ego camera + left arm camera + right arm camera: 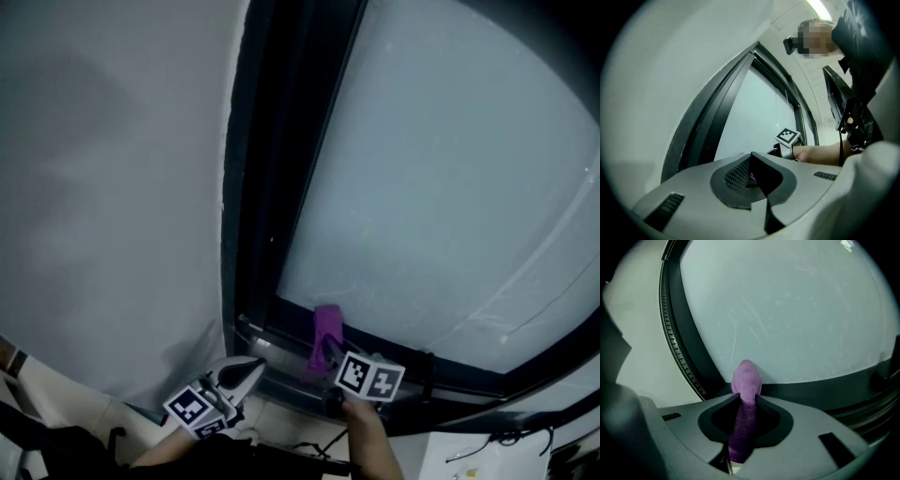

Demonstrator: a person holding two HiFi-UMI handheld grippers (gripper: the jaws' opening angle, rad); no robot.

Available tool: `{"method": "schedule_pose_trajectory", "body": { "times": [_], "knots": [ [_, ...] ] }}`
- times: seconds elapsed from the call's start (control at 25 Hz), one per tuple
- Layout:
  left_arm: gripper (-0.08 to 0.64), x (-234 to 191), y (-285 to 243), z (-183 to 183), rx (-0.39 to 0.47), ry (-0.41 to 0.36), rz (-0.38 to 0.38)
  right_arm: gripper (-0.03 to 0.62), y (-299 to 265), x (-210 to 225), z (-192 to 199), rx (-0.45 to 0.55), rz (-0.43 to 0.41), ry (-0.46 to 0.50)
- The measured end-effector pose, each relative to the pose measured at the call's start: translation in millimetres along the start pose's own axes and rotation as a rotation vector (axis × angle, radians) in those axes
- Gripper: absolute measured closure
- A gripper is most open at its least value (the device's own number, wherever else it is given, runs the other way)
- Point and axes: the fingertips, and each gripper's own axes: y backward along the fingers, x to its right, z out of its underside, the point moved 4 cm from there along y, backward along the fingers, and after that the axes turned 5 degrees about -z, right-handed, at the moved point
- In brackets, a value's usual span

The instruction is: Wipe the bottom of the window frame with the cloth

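The right gripper [747,398] has its jaws squeezed tight on the purple cloth [746,380]. The cloth's soft tip pokes out in front of the jaws. It sits at the bottom of the dark window frame [815,389], close to the corner, just under the glass [787,310]. The left gripper [751,157] has its jaws shut together with nothing between them.

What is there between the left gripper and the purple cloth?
In the head view, only a bare stretch of the window frame, at its bottom corner, separates the left gripper from the cloth.
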Motion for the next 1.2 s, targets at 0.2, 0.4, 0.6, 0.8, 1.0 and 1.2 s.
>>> {"method": "schedule_pose_trajectory", "body": {
  "times": [0.2,0.4,0.6,0.8,1.0,1.2],
  "knots": [
    [0.563,4.7,-14.8,4.9,-0.016,-0.011,0.044,0.508,15.1,15.6,0.7,0.030,0.026,-0.030],
    [0.563,14.3,-29.5,9.8,-0.026,0.015,0.072,0.508,31.0,30.6,4.4,0.054,0.058,-0.052],
    [0.563,20.0,-42.4,16.2,-0.031,0.001,0.119,0.508,45.4,45.1,4.0,0.106,0.095,-0.084],
    [0.563,20.0,-46.9,21.2,-0.062,-0.004,0.149,0.508,53.4,52.8,6.8,0.144,0.101,-0.133],
    [0.563,23.7,-56.9,27.1,-0.086,-0.003,0.183,0.508,66.3,67.1,8.7,0.209,0.139,-0.180],
    [0.563,28.5,-65.1,31.6,-0.092,-0.002,0.220,0.508,78.1,79.9,11.9,0.257,0.184,-0.214]
  ]
}}
